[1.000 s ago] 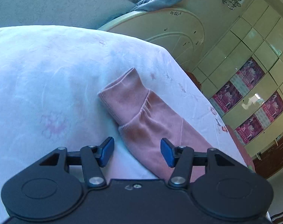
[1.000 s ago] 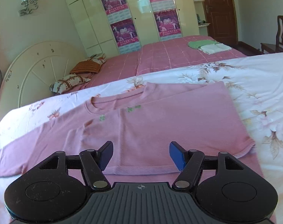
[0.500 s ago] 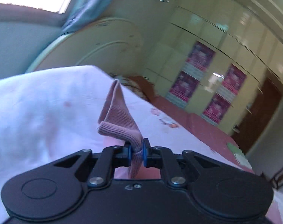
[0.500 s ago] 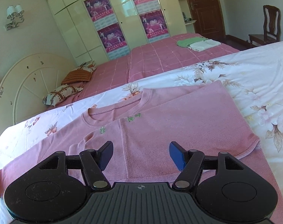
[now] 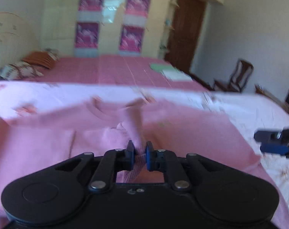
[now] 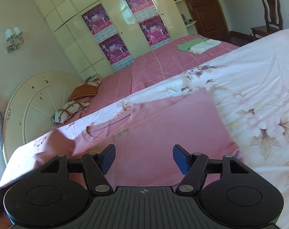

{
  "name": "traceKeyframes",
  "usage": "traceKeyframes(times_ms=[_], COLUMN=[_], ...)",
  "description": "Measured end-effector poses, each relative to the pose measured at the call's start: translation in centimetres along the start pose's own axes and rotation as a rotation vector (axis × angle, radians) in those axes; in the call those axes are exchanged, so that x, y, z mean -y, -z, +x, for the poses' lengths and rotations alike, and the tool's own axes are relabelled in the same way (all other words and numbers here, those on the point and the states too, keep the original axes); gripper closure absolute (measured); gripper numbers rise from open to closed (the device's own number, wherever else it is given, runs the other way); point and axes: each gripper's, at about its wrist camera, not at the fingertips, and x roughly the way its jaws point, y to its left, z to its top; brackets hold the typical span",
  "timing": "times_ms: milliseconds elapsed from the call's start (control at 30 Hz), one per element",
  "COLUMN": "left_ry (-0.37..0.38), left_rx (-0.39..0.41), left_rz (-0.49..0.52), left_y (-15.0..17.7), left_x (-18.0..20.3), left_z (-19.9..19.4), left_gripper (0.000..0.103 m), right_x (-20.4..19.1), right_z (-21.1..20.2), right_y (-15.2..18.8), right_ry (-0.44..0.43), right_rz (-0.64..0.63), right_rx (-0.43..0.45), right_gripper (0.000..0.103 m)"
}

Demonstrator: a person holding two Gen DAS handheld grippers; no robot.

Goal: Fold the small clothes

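Pink sleeve (image 5: pixel 134 122) between opening left gripper (image 5: pixel 138 153).

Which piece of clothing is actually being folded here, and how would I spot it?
Start at the near bed with the white floral sheet. The pink long-sleeved top lies spread flat across it, neckline towards the far pink checked bed. Unlike the green and white folded clothes there, it is unfolded, with tiny green marks on its chest.

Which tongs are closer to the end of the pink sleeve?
Left. The left tongs have the sleeve cuff between their pads, which are opening. The right tongs hang open over the pink top's body, apart from the sleeve.
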Motion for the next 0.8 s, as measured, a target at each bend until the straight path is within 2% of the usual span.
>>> traceKeyframes(times_ms=[67,100,133,200,233,300,400,467,533,600,700,767,800], left_ry=[-0.019,-0.026,-0.021,-0.050,-0.083,-0.198,-0.383,-0.435,-0.448,-0.451,-0.441,-0.432,-0.432], left_rx=[-0.060,-0.030,0.012,0.046,0.071,0.102,0.085,0.029,0.005,-0.023,-0.023,-0.016,-0.017], left_rz=[0.024,0.045,0.060,0.055,0.052,0.062,0.065,-0.008,-0.032,-0.029,-0.047,-0.054,-0.046], left_y=[1.3,1.7,2.2,3.3,3.7,4.6,6.1,7.0,7.6,7.7,7.7,7.3,7.2], left_x=[1.6,2.0,2.0,0.7,-0.1,-2.5,-7.1,-10.7,-12.8,-14.0,-15.1,-15.4,-15.3], left_z=[1.4,0.6,-0.7,-3.6,-5.3,-8.4,-11.4,-12.5,-12.7,-12.2,-11.5,-11.4,-11.2], left_gripper=[0.067,0.060,0.056,0.052,0.050,0.040,0.041,0.044,0.046,0.046,0.047,0.049,0.051], right_x=[1.3,1.8,2.2,2.5,2.5,2.2,0.9,-0.1,-1.0,-2.0,-3.4,-4.2,-4.6], right_z=[-0.2,-0.2,-0.2,0.0,0.3,1.2,3.5,5.4,7.1,8.8,10.5,10.7,10.5], right_y=[-0.2,-0.2,-0.1,0.1,0.3,0.7,1.4,2.1,2.6,3.0,3.2,3.0,2.8], right_ry=[-0.025,-0.036,-0.046,-0.082,-0.107,-0.165,-0.223,-0.240,-0.251,-0.234,-0.186,-0.156,-0.152], right_rz=[0.038,0.055,0.067,0.089,0.096,0.122,0.128,0.119,0.112,0.088,0.042,0.000,-0.027], right_rx=[-0.021,-0.029,-0.039,-0.058,-0.074,-0.104,-0.151,-0.188,-0.218,-0.255,-0.276,-0.271,-0.258], right_gripper=[0.036,0.036,0.036,0.036,0.036,0.036,0.036,0.036,0.037,0.064,0.077,0.080,0.099])
